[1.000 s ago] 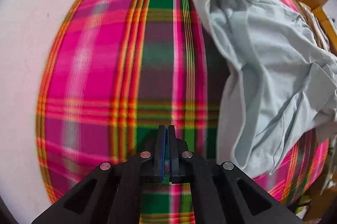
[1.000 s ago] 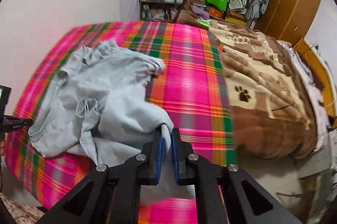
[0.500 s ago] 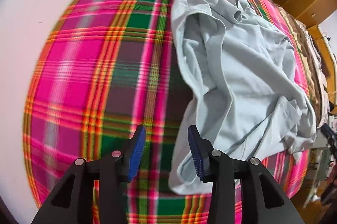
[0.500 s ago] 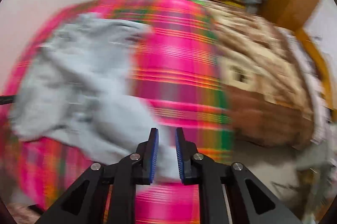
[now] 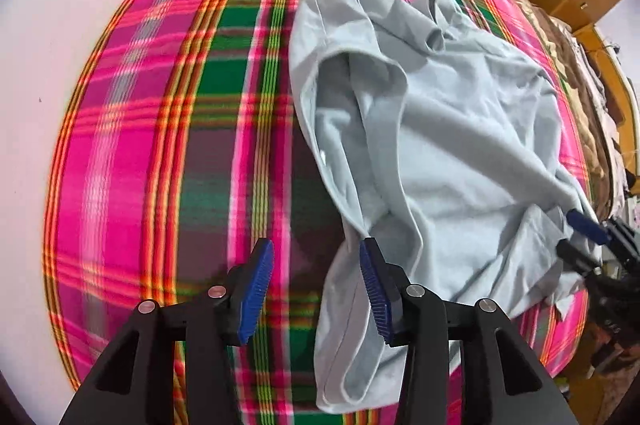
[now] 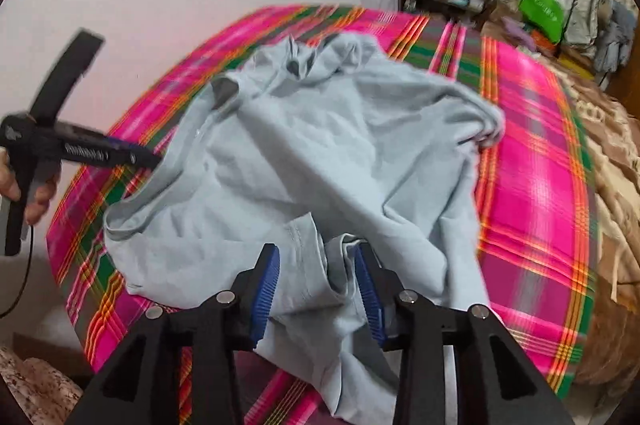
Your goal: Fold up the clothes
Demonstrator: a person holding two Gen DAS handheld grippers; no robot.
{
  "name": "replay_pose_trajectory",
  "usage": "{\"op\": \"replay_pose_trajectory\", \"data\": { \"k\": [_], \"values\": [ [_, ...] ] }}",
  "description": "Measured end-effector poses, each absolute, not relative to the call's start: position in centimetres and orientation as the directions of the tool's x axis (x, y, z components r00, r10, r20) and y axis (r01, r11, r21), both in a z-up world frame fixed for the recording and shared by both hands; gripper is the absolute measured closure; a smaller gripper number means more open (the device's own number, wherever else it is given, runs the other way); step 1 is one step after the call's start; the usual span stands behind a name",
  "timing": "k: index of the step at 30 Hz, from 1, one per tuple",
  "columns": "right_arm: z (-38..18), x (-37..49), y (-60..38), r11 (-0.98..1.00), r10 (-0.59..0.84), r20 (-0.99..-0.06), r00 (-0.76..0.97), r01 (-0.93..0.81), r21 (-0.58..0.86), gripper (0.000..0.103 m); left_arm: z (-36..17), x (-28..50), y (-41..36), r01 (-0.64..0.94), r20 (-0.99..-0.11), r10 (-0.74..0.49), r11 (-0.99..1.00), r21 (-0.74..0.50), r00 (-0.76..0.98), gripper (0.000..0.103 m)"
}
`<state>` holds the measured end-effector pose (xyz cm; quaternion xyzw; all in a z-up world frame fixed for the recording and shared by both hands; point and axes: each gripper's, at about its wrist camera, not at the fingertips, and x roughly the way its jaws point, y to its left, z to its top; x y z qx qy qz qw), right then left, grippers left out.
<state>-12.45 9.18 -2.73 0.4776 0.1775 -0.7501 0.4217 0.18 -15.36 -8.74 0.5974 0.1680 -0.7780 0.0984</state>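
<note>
Now both grippers stand apart, where 1 second ago each was closed: the left gripper [image 5: 316, 289] was shut on nothing over the plaid bedspread [image 5: 160, 145], and the right gripper [image 6: 316, 289] was clamped on a fold of the shirt [image 6: 320, 153]. Your right jaws have since let that fold go. They stand wide, with a hemmed edge of the cloth lying loose between them. Your left jaws are also wide; the inner pad sits against the shirt's near edge and the outer pad is over bare bedspread.

The shirt [image 5: 440, 145] has been dragged toward the near edge of the bed. It lies in 1 crumpled layer, bunched at the far end, with a sleeve [image 5: 536, 245] turned over near the right gripper and part of the hem hanging off the near edge. It is not flat, and no clean fold line shows.

Judgement: the release marks the end of a repositioning pull, not a fold. Both grippers are placed at the near edge, 1 at each side, which suits a fresh 2-point grasp for spreading. Expect the thin cloth to slip if you pinch only 1 layer.
</note>
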Motion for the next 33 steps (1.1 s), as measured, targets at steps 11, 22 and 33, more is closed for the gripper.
{"op": "replay_pose_trajectory", "data": {
  "k": [11, 22, 33],
  "values": [
    [-4.6, -11.7, 9.3, -0.585, -0.452, -0.885, -0.114, 0.786, 0.198, 0.097, -7.9, -5.0, -16.9, 0.311, -0.959, -0.078, -0.950, -0.012, -0.274, 0.048],
    [-3.5, -6.6, 12.4, -0.564, -0.489, -0.872, -0.022, 0.771, 0.297, 0.097, -10.0, -9.2, -17.1, 0.283, -0.948, -0.156, -0.956, 0.074, -0.279, 0.083],
    [-4.5, -3.6, 11.4, -0.522, -0.516, -0.849, 0.112, 0.745, 0.415, 0.097, -7.4, -6.5, -21.4, 0.378, -0.913, -0.163, -0.926, 0.010, -0.375, 0.099]
  ]
}}
